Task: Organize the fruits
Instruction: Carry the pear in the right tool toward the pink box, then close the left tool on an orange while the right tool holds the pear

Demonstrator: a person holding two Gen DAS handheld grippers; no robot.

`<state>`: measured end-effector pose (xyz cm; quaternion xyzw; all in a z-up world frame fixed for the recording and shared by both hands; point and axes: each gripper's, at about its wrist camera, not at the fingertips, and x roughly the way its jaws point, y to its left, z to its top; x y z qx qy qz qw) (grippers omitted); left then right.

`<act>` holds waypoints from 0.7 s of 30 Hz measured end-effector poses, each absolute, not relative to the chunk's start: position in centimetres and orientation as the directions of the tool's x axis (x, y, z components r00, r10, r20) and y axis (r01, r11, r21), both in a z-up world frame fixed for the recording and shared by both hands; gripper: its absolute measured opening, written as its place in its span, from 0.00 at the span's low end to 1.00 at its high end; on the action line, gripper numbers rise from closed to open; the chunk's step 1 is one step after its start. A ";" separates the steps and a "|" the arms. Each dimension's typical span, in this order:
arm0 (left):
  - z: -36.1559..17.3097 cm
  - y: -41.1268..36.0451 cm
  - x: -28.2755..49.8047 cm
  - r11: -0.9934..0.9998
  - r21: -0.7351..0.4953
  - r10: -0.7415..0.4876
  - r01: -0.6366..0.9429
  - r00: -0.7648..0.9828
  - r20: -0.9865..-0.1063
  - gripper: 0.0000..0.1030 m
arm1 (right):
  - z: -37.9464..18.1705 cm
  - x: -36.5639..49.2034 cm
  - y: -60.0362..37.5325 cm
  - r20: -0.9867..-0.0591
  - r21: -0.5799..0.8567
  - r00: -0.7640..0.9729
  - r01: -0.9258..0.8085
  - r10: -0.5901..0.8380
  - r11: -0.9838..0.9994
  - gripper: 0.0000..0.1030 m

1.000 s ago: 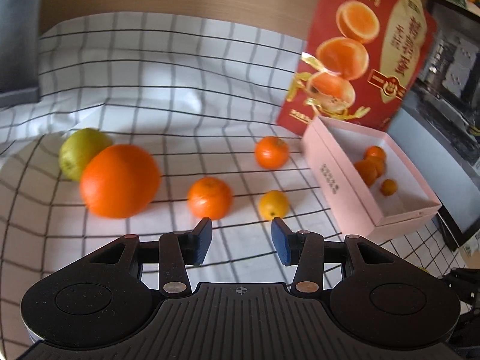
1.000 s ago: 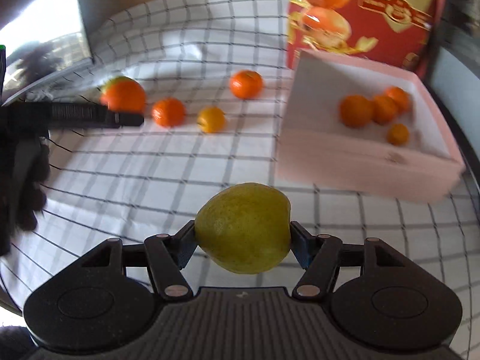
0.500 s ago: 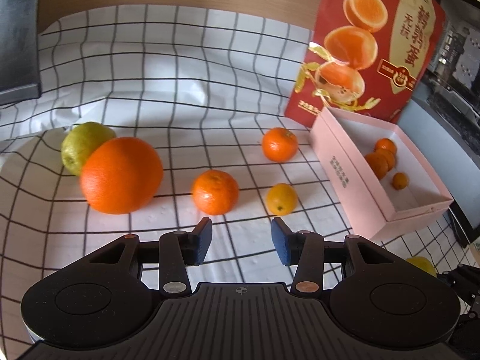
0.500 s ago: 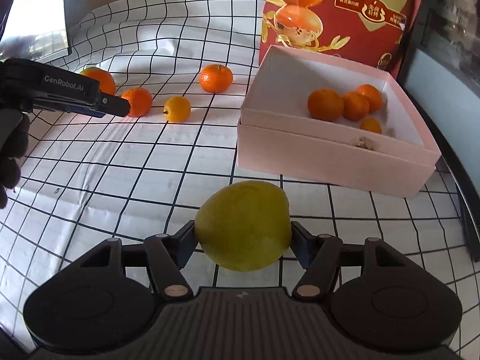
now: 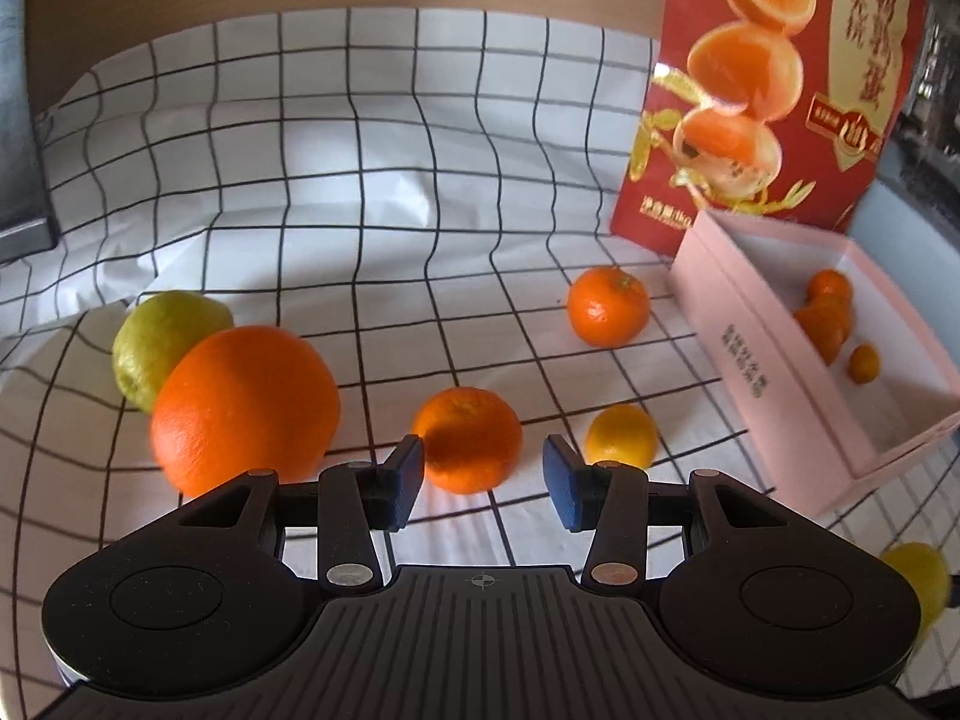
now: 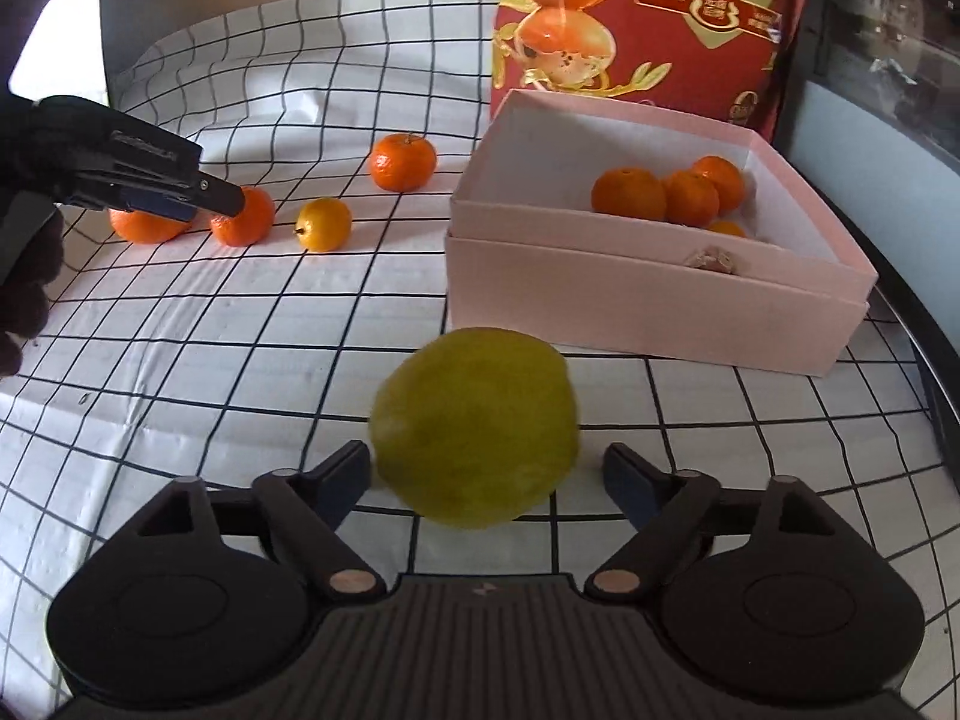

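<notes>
My right gripper [image 6: 486, 477] is open, its jaws spread wide; a yellow-green lemon [image 6: 475, 425] sits between them, blurred, apart from the right finger. My left gripper [image 5: 483, 483] is open and empty, its fingers on either side of a mandarin [image 5: 467, 439]. Around it on the checked cloth lie a big orange [image 5: 243, 408], a green lemon [image 5: 165, 343], a small yellow citrus [image 5: 621, 435] and another mandarin [image 5: 607, 306]. The pink box [image 6: 660, 300] holds several mandarins [image 6: 629, 193]. The left gripper also shows in the right wrist view [image 6: 198, 198].
A red fruit carton [image 5: 774, 78] stands behind the pink box [image 5: 744, 372]. A dark object [image 5: 18, 138] lies at the cloth's far left edge. A dark rim [image 6: 900, 312] runs along the right side of the table.
My right gripper has opened and let go of the yellow-green lemon, which now looks blurred. My left gripper has moved forward to the mandarin, jaws opened wider.
</notes>
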<state>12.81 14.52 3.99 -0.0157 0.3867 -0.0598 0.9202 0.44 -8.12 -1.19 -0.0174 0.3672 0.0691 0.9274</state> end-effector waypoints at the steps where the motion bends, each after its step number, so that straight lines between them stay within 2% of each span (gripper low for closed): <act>1: 3.8 14.3 13.1 0.994 -0.051 -0.105 0.098 0.697 -0.710 0.51 | -1.3 0.4 -8.1 -0.680 0.017 0.724 -0.138 0.113 0.990 0.87; 4: 3.3 14.0 13.7 0.996 0.009 -0.060 0.093 0.703 -0.708 0.51 | -1.6 0.3 -8.2 -0.669 0.018 0.737 -0.121 0.101 0.993 0.92; 6: 2.8 14.3 14.3 0.996 -0.008 -0.065 0.086 0.685 -0.726 0.52 | -1.9 0.2 -8.4 -0.657 0.020 0.748 -0.109 0.095 0.994 0.97; 8: 2.2 14.6 14.8 0.994 -0.042 -0.096 0.096 0.666 -0.739 0.53 | -2.0 0.1 -8.4 -0.653 0.020 0.752 -0.106 0.093 0.994 0.97; 15: 1.7 14.1 14.5 0.995 -0.023 -0.080 0.093 0.672 -0.736 0.50 | -2.1 0.2 -8.4 -0.651 0.019 0.754 -0.096 0.086 0.995 1.00; 21: 2.2 14.5 12.2 0.992 -0.083 -0.128 0.099 0.646 -0.752 0.49 | -2.2 0.2 -8.4 -0.648 0.020 0.757 -0.097 0.087 0.995 1.00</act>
